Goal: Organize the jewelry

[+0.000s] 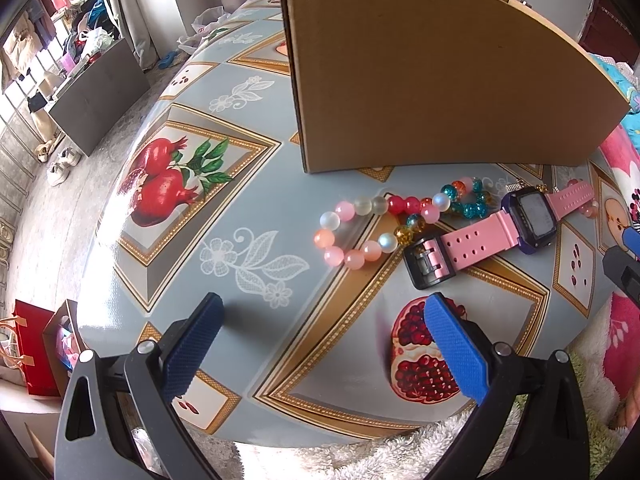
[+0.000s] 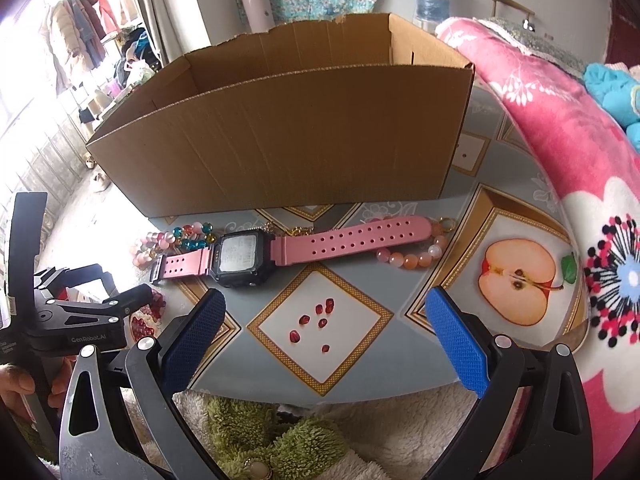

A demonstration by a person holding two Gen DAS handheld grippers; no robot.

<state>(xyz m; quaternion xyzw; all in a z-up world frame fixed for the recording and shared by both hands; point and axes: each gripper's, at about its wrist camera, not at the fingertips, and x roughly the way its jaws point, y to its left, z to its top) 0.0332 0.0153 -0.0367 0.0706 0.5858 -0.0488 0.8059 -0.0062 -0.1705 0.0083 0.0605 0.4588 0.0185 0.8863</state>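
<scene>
Lying flat on the patterned table (image 2: 352,364), the pink watch (image 2: 256,256) stretches along the front wall of the open cardboard box (image 2: 280,136), with a pastel bead bracelet (image 1: 352,232) just beside its buckle end and a teal-and-amber bead bracelet (image 1: 468,198) touching the strap behind it. A third, peach bead strand (image 2: 416,258) sits at the strap's far tip. The left gripper (image 1: 324,344) hovers over the table with its blue pads spread wide and nothing between them; the right gripper (image 2: 324,340) does the same, just short of the watch.

The watch looks light, its rubbery strap floppy and its case stiff, so pinching across the case or the strap right next to it should keep it from dangling. The bead bracelets probably roll and slip: glossy round beads on elastic, best caught across one side of the loop, where the textured pads can bite between beads. Tangling with the watch strap is a risk when lifting.
</scene>
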